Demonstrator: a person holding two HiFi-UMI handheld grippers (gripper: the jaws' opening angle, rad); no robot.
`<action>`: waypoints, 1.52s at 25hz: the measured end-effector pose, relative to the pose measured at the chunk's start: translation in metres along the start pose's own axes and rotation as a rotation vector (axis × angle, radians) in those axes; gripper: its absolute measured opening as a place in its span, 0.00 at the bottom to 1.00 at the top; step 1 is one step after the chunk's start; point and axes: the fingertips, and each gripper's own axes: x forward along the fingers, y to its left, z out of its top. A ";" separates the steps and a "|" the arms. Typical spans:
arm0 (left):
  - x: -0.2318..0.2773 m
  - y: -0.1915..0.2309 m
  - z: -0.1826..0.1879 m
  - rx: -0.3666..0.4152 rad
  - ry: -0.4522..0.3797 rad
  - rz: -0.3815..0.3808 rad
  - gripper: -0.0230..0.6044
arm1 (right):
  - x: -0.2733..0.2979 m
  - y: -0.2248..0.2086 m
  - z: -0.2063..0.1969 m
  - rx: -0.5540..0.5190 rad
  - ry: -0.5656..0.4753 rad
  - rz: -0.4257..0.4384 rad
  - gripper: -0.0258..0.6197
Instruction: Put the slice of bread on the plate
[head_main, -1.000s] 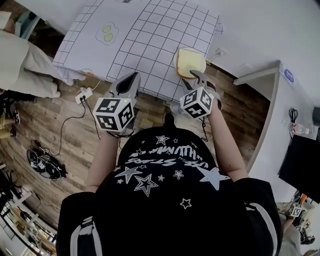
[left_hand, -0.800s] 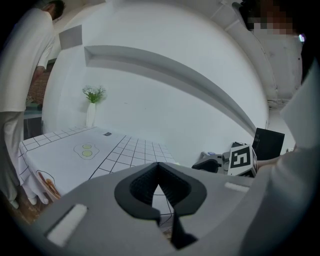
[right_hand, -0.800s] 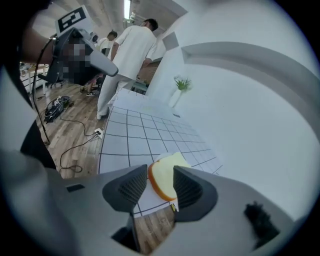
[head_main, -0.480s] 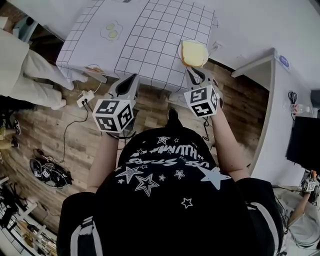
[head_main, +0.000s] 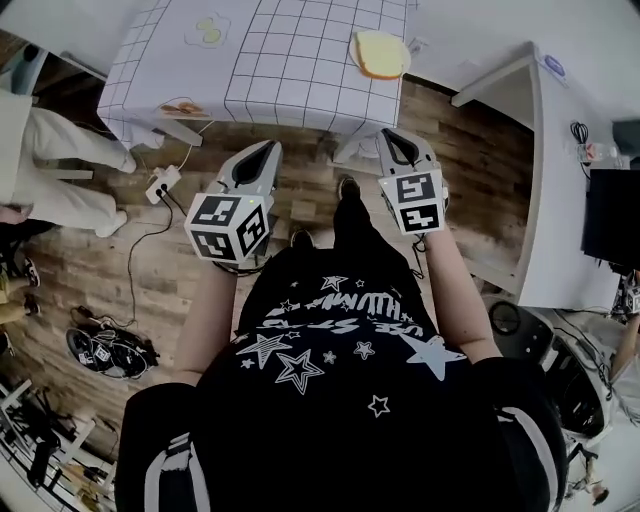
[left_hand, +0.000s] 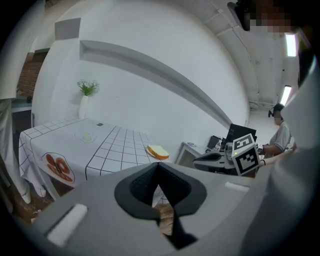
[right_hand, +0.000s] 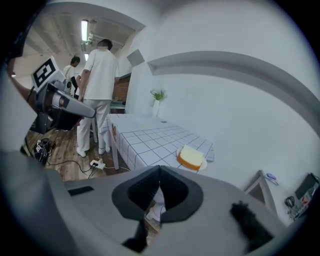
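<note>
The slice of bread (head_main: 380, 52) lies on a white plate (head_main: 357, 58) at the near right corner of the table with the checked cloth (head_main: 290, 60). It also shows in the left gripper view as the bread (left_hand: 158, 151) and in the right gripper view as the bread (right_hand: 191, 157) on its plate (right_hand: 200, 166). Both grippers are held back from the table, above the wooden floor. My left gripper (head_main: 258, 158) is shut and empty. My right gripper (head_main: 397, 146) is shut too, with nothing between its jaws.
A small saucer with green slices (head_main: 208, 32) sits far left on the cloth. A white shelf unit (head_main: 545, 170) stands to the right. A power strip and cables (head_main: 160, 185) lie on the floor. People in white (right_hand: 100, 95) stand to the left of the table.
I have backed away from the table, so the table and bread sit farther off. The right gripper let go of the bread's edge, pulled back and closed. The left gripper drew back too.
</note>
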 end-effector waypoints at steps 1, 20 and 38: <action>0.001 -0.002 0.001 -0.004 0.008 -0.011 0.05 | -0.005 -0.002 -0.001 0.009 0.011 -0.008 0.06; -0.021 -0.081 -0.025 0.025 -0.035 -0.004 0.05 | -0.081 -0.008 -0.020 0.010 -0.087 -0.013 0.06; -0.098 -0.199 -0.094 0.039 -0.045 0.050 0.05 | -0.212 0.042 -0.092 -0.010 -0.143 0.057 0.06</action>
